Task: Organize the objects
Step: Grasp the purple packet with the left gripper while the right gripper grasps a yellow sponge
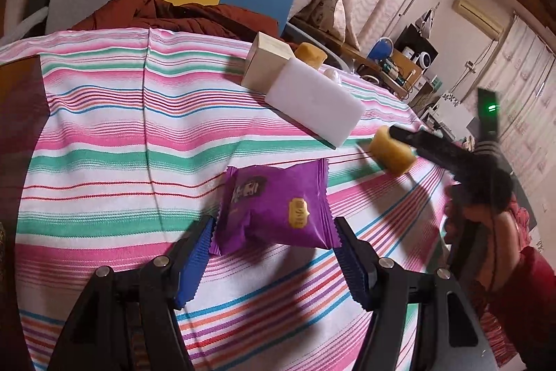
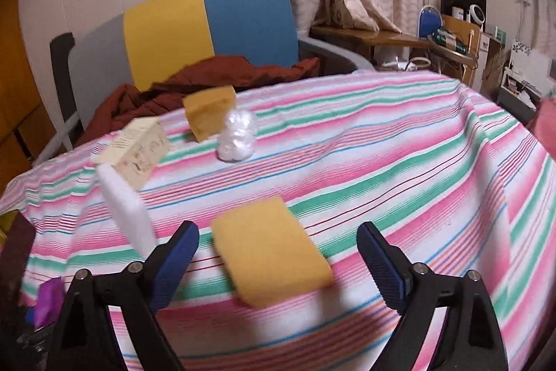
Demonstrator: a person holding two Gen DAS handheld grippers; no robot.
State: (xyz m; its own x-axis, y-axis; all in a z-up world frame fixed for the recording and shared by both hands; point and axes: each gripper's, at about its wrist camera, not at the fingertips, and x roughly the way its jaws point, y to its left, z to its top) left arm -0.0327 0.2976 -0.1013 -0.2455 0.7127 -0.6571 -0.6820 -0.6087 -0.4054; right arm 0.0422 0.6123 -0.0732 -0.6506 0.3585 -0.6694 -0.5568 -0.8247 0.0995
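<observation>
My left gripper (image 1: 274,232) is shut on a purple snack packet (image 1: 274,207), held by its crimped ends just above the striped tablecloth (image 1: 104,134). A white foam block (image 1: 314,105) lies beyond it, against a beige carton (image 1: 266,63). My right gripper (image 2: 278,239) is open, its jaws on either side of a yellow sponge (image 2: 269,249) that lies between them; the sponge (image 1: 392,152) and one right finger also show in the left wrist view. A second yellow sponge (image 2: 208,112), a crumpled clear plastic wrap (image 2: 238,134), the carton (image 2: 139,152) and the foam block (image 2: 127,211) lie further back.
A chair with a yellow and blue back (image 2: 208,23) stands behind the table, with a dark red cloth (image 2: 215,75) on its seat. A cluttered wooden desk (image 2: 399,39) stands at the right. The tablecloth (image 2: 399,145) drops away at the table's edges.
</observation>
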